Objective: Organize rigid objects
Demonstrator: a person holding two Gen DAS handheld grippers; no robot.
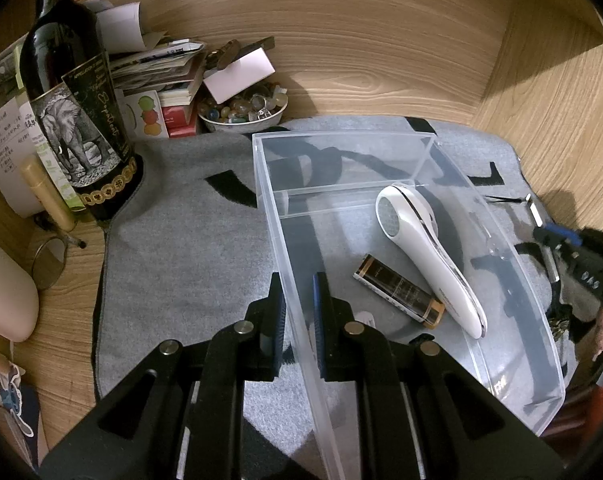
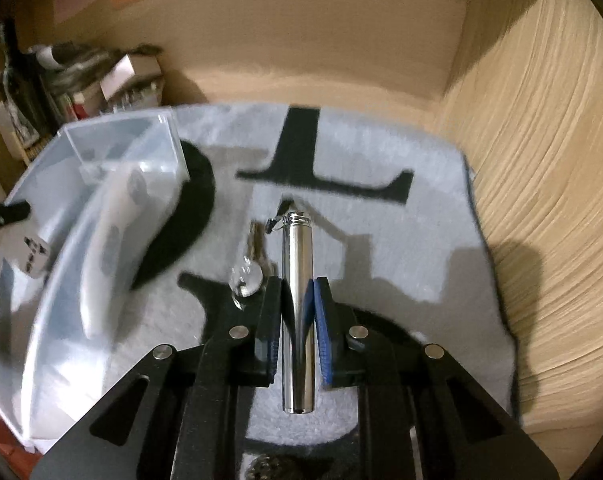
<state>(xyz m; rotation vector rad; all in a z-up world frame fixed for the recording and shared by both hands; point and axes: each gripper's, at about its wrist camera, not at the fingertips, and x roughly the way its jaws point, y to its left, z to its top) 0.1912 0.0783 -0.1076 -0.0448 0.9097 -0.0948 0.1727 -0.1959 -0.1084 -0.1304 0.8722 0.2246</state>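
Observation:
My left gripper point(image 1: 299, 300) is shut on the left wall of a clear acrylic box point(image 1: 381, 148) standing on the grey mat. Inside the box lie a white handheld device point(image 1: 425, 252) and a black and gold tube point(image 1: 397, 296). To the right of the box, my right gripper point(image 2: 297, 284) is shut on a chrome cylinder point(image 2: 297, 248), which runs lengthwise between the pads just above the mat. A clear glass ball point(image 2: 245, 280) and some keys point(image 2: 257, 244) lie just left of it. In the right wrist view the box point(image 2: 101, 152) stands at the left.
The grey mat point(image 1: 189, 248) with black letters covers a wooden surface walled at back and right. A dark wine bottle point(image 1: 73, 120), stacked papers point(image 1: 161, 68) and a bowl of stones point(image 1: 245, 112) crowd the back left. A white cube point(image 2: 33, 256) shows by the box.

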